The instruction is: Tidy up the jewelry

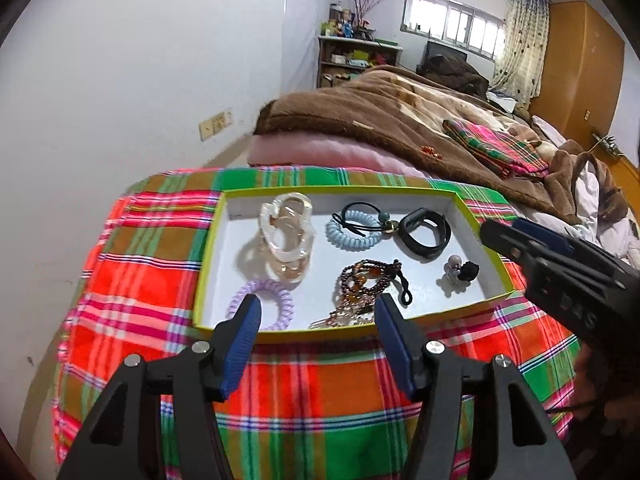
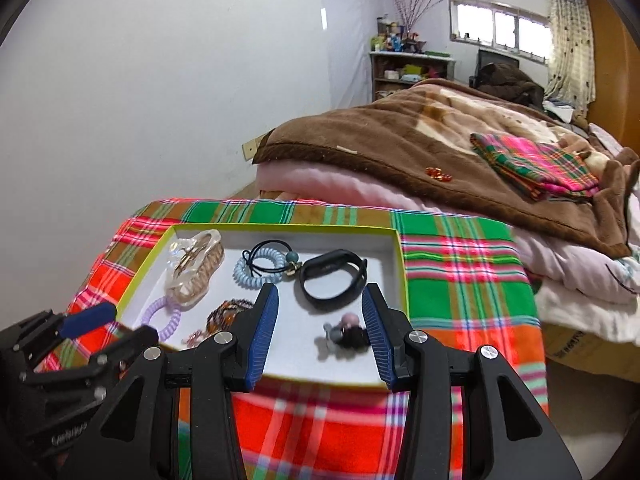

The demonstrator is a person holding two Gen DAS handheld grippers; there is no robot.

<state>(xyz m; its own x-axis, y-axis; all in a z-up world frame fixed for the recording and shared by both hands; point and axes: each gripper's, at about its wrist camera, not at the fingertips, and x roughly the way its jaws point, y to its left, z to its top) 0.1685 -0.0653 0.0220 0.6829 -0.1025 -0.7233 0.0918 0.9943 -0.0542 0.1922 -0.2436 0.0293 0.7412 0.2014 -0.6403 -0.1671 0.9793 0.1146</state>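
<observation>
Hovering over the tray, I find my left gripper and right gripper both parted, empty. Jewelry lies inside. Risk: beaded necklace could snag the purple coil tie beside it during lifting.

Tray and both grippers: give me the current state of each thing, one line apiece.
Tray: open, no lid, on the plaid cloth.
Clear hair claws: stacked in the tray.
Purple coil tie: flat in the tray.
Blue coil tie: in the tray, under a black elastic.
Black band: in the tray, closed in a loop.
Bead bracelets: heaped in the tray.
Left gripper: jaws open, empty.
Right gripper: jaws open, empty.
</observation>
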